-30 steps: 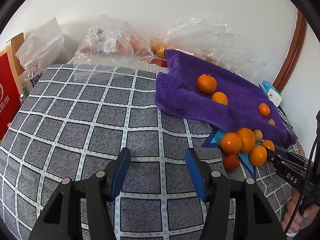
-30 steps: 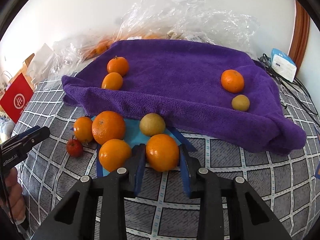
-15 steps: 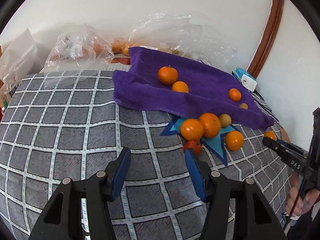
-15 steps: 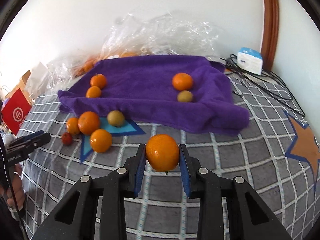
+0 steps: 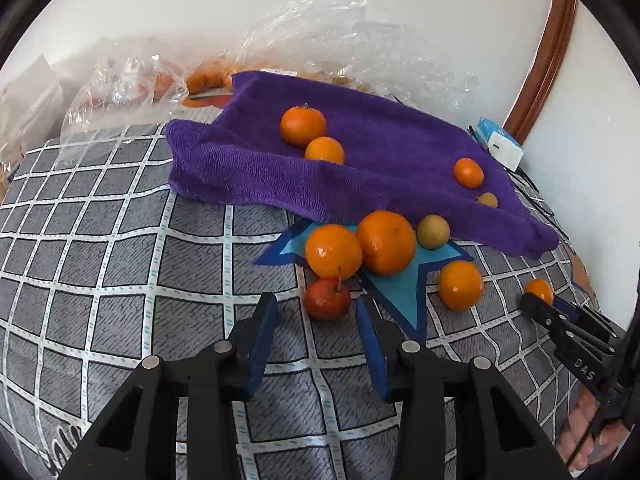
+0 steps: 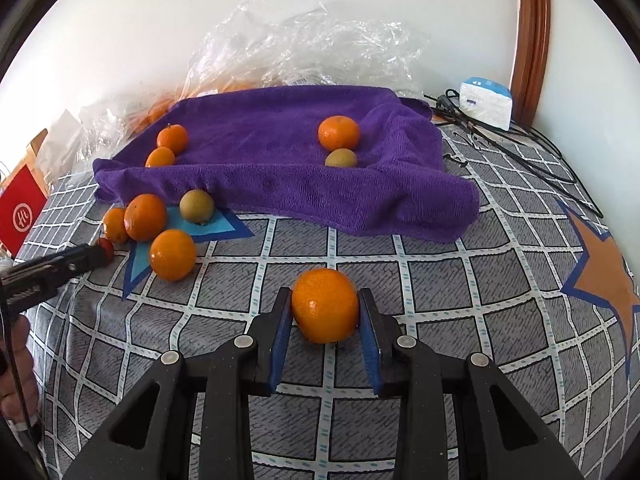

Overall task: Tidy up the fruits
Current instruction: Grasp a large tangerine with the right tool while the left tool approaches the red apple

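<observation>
My left gripper [image 5: 316, 306] hovers low over the checked cloth, and its jaws are closing. A small red apple [image 5: 328, 299] lies just at its fingertips, and the pads do not press on it. Behind the apple, three oranges [image 5: 334, 251] and a yellow-brown fruit [image 5: 433, 232] sit on a blue star patch [image 5: 400, 284]. My right gripper [image 6: 325, 314] is shut on an orange [image 6: 325, 306], held just above the cloth to the right of that cluster. A purple towel [image 6: 280, 152] at the back carries three oranges and one small yellow-brown fruit.
Crumpled clear plastic bags [image 6: 304, 48] with more fruit lie against the wall behind the towel. A white box [image 6: 486, 102] and black cables [image 6: 520, 140] are at the back right. A red bag [image 6: 20, 212] stands at the left edge, and an orange star patch [image 6: 604, 272] is on the right.
My left gripper has moved right, up to the red apple, and its jaws have narrowed. My right gripper has carried its orange off the blue star to the right.
</observation>
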A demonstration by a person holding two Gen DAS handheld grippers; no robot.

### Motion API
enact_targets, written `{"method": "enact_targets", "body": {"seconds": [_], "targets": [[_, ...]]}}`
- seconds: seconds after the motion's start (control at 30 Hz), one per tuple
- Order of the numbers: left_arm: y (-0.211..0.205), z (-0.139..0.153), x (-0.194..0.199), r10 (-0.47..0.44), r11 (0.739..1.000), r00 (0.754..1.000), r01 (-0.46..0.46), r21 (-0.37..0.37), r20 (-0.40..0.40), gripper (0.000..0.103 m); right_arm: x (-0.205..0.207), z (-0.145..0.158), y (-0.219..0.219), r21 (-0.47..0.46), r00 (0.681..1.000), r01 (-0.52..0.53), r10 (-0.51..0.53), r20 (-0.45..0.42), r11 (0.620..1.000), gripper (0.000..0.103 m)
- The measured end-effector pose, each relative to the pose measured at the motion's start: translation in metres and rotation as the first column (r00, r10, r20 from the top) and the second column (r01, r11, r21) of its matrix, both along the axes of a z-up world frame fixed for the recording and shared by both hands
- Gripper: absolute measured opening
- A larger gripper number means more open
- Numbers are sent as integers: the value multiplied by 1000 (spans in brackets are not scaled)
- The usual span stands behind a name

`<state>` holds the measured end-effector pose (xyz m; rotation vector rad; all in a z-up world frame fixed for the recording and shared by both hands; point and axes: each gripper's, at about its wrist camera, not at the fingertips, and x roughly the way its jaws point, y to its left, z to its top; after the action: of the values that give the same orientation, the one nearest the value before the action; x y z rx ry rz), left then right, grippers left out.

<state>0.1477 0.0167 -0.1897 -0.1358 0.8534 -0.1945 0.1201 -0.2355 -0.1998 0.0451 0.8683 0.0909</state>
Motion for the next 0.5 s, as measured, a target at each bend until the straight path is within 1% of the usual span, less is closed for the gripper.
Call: {"method": "enact_targets", "body": {"seconds": [0.07,0.13,0.2,0.3,0.37,0.5], "targets": [[-1,-1,0,-8,1000,1000,8,3,-1,33,-2,2,-1,12,1000,-1,0,15,1000,32],[1,-1,2,-20,1000,1000,20,-21,-1,26,1,0,1,9,1000,2,-2,-2,1000,32],[7,-2,4,-22,998,1000,22,-62,-2,23,3,-1,1,1,1000,8,-8,-10,1000,32],[15,0,-1,-9,994,1000,11,-107,17,23,3,-1,1,8,1000,7,-7,-6,1000,32],[18,4,-9,4,995,999,1,-104,48,23,2,0,-2,21,1000,12,-12,0,1000,32],[24,7,-14,10,993,997,-1,-120,74,23,2,1,-6,43,1000,24,-25,2,999,32]]}}
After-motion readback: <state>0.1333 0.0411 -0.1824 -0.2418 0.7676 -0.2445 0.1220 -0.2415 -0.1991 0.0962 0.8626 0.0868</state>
